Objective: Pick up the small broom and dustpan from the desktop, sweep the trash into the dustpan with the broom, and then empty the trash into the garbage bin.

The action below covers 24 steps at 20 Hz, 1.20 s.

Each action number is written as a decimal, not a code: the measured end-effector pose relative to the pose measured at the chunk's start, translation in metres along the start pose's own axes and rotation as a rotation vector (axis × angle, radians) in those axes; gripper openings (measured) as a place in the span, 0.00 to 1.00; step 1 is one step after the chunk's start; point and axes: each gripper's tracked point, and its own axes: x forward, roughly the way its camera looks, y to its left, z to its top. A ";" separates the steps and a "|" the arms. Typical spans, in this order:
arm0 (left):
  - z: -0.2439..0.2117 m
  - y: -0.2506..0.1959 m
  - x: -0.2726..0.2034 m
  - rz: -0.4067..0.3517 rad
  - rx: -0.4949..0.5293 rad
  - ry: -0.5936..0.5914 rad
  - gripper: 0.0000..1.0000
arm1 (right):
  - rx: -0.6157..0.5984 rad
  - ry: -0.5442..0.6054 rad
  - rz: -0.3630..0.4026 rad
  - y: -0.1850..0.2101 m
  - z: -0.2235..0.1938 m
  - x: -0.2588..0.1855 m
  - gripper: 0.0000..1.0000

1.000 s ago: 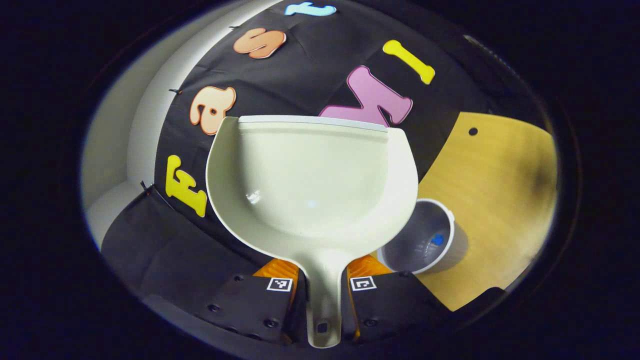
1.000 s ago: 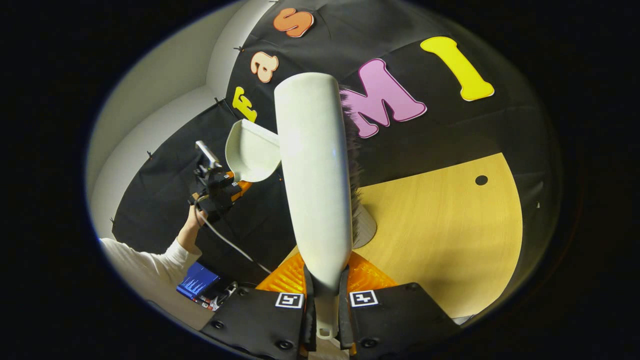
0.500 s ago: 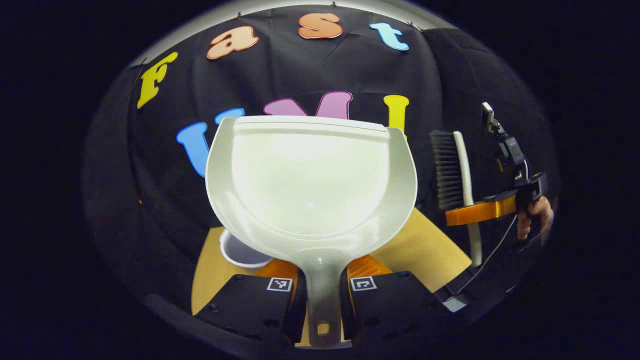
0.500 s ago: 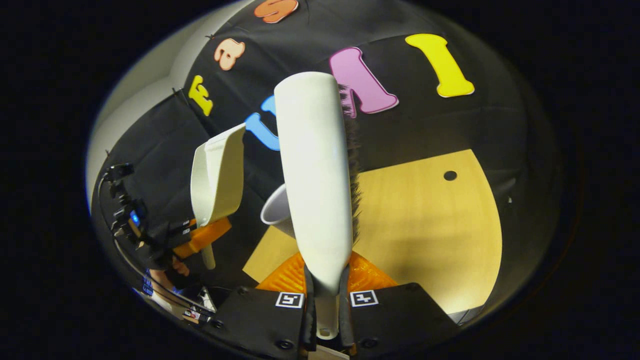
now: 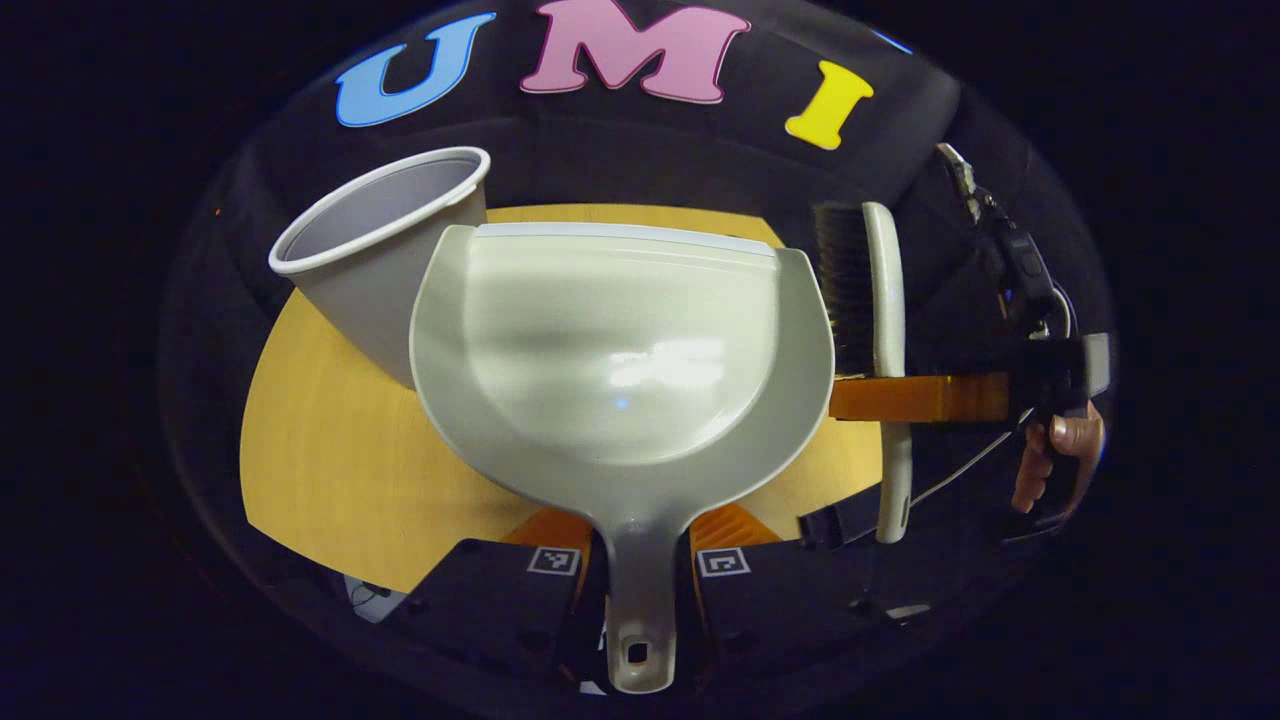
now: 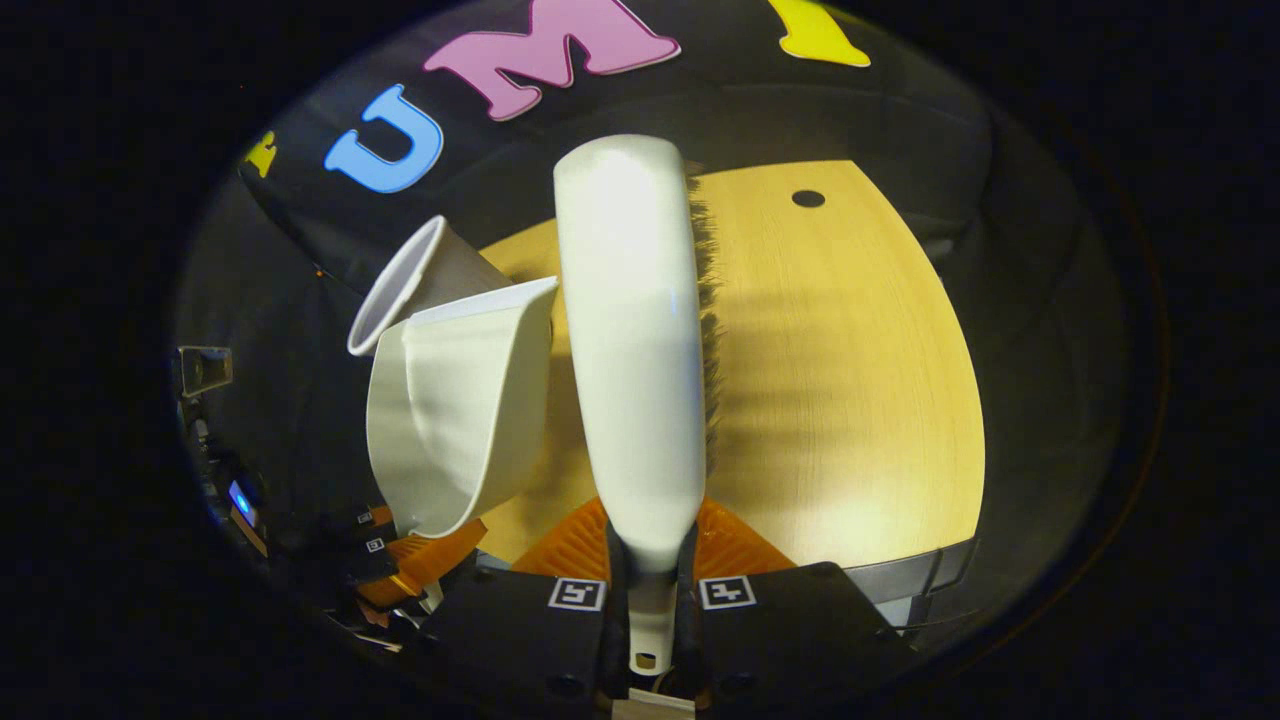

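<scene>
Lighting is dim and warm, from overhead. Glare marks the dustpan [image 5: 620, 350] near its centre and the broom [image 6: 630, 330] back. Soft shadow bands cross the desktop [image 6: 850, 380] toward 3 o'clock. Fisheye distortion bends the edges; the periphery darkens. Focus is sharp.

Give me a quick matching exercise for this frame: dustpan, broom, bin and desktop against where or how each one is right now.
Things:
1. dustpan
2. broom
3. bin
4. desktop

States:
a. standing on the desktop, behind the dustpan's left corner
b. handle clamped in the left gripper, pan empty
c. bare pale wood
d. handle clamped in the right gripper, bristles facing right

Pairs: 1-b, 2-d, 3-a, 4-c
</scene>
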 end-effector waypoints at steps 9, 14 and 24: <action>0.027 -0.004 -0.036 0.004 -0.062 0.214 0.27 | 0.021 0.270 -0.142 -0.032 -0.067 0.085 0.20; 0.036 0.000 -0.047 0.008 -0.092 0.299 0.25 | 0.041 0.377 -0.194 -0.041 -0.091 0.107 0.20; 0.045 -0.002 -0.057 -0.032 -0.112 0.412 0.26 | 0.044 0.446 -0.246 -0.047 -0.093 0.108 0.20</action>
